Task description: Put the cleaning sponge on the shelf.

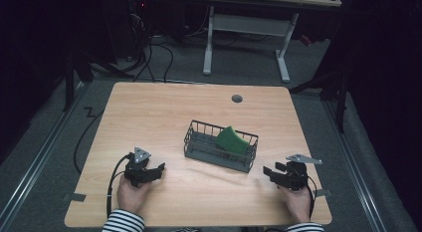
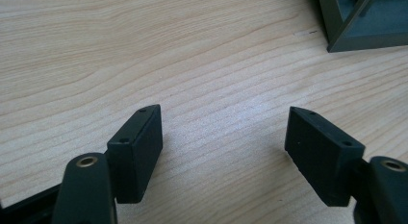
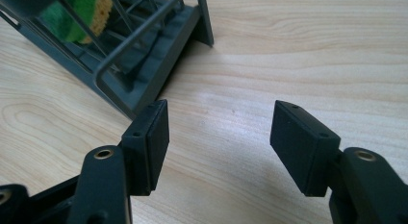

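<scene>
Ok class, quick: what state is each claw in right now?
Left claw: open, holding nothing, bare table between its jaws.
Right claw: open, holding nothing, beside the basket.

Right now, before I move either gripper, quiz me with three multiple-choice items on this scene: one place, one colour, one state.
1. Where is the sponge?
A. inside the wire basket
B. on the bare table
C. between the jaws

2. What colour is the sponge's top?
A. red
B. green
C. white

3. How does the right gripper stand?
A. shut on the sponge
B. shut on the basket
C. open, holding nothing

Key: 1 A, it leans within the wires; 2 B, green over yellow foam; 3 C, bare wood shows between its jaws.
</scene>
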`<state>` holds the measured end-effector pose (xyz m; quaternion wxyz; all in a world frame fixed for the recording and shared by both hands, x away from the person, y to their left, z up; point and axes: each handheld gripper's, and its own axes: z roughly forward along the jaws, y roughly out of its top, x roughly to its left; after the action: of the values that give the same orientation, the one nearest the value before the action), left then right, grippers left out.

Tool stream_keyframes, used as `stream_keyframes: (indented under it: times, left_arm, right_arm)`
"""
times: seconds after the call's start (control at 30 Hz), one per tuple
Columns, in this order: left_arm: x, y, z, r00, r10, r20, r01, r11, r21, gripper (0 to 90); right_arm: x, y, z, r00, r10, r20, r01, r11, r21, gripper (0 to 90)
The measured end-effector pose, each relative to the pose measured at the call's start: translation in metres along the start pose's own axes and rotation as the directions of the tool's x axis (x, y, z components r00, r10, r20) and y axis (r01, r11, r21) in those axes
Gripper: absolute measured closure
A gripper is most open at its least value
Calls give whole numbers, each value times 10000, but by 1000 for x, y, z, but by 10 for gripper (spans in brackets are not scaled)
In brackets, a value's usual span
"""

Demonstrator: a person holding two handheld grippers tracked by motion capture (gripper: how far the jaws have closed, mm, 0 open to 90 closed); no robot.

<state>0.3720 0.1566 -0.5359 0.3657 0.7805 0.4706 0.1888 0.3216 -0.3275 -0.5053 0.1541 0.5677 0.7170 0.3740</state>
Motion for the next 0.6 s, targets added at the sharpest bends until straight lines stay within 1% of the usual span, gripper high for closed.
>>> stream_keyframes:
  times: [0.1,0.13,0.23,0.37,0.4,0.6]
  left_arm:
    - [0,0,0,10000,15,-9,-15,10000,3,299]
    - [0,0,0,10000,2,1,-2,10000,1,299]
    - [0,0,0,10000,2,0,-2,10000,3,299]
    - [0,0,0,10000,-1,2,1,10000,1,299]
    - [0,0,0,10000,-1,3,1,10000,2,299]
    - [0,0,0,10000,1,1,-1,10000,1,299]
  right_arm:
    - [-2,-2,3,10000,-18,58,18,10000,8,388]
    - [-2,-3,3,9999,66,87,-66,10000,22,388]
    - [-3,-6,6,9998,104,160,-105,9999,56,388]
    - [-2,-8,9,9996,64,288,-66,10000,51,388]
    - [-2,-8,10,9994,-34,337,31,10000,76,388]
    - [0,-11,14,9988,-47,487,45,10000,53,387]
